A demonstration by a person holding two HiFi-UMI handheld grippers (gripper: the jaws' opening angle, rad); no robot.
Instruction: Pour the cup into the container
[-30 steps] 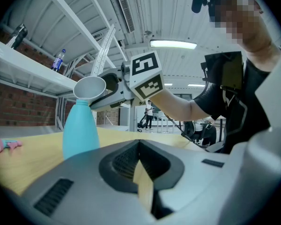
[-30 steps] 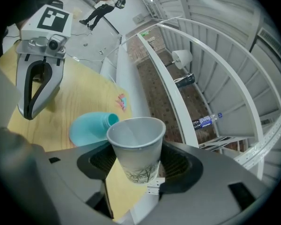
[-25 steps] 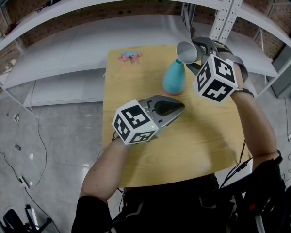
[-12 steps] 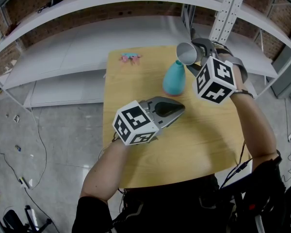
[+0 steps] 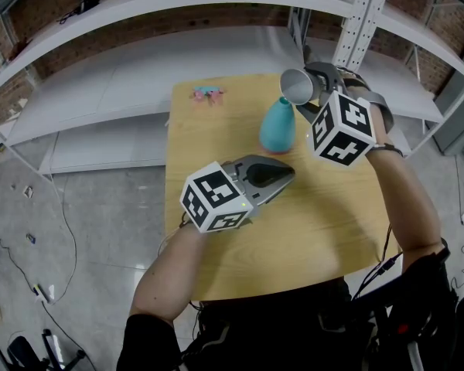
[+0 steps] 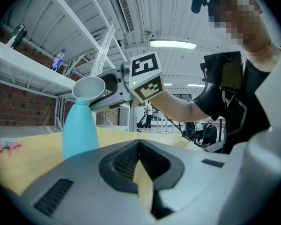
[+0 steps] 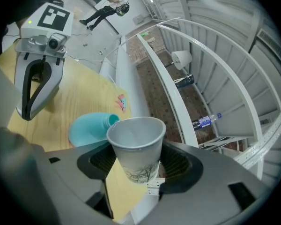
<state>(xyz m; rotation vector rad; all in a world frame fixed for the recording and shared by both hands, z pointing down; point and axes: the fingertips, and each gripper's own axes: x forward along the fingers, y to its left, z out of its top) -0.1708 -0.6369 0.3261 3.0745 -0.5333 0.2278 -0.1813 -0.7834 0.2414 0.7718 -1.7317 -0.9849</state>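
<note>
A white paper cup (image 5: pixel 298 85) is tipped on its side, its mouth right over the neck of a teal bottle-shaped container (image 5: pixel 278 124) that stands on the wooden table (image 5: pixel 332 222). My right gripper (image 5: pixel 311 91) is shut on the cup; in the right gripper view the cup (image 7: pixel 136 146) sits between the jaws with the container (image 7: pixel 86 128) just beyond. In the left gripper view the cup (image 6: pixel 89 87) meets the container's top (image 6: pixel 79 130). My left gripper (image 5: pixel 286 175) hovers shut and empty, nearer than the container.
A small pink and blue object (image 5: pixel 206 91) lies near the table's far left corner. White metal shelving (image 5: pixel 216 45) runs behind the table, with a water bottle (image 7: pixel 205 122) on one shelf. Cables trail on the floor at left.
</note>
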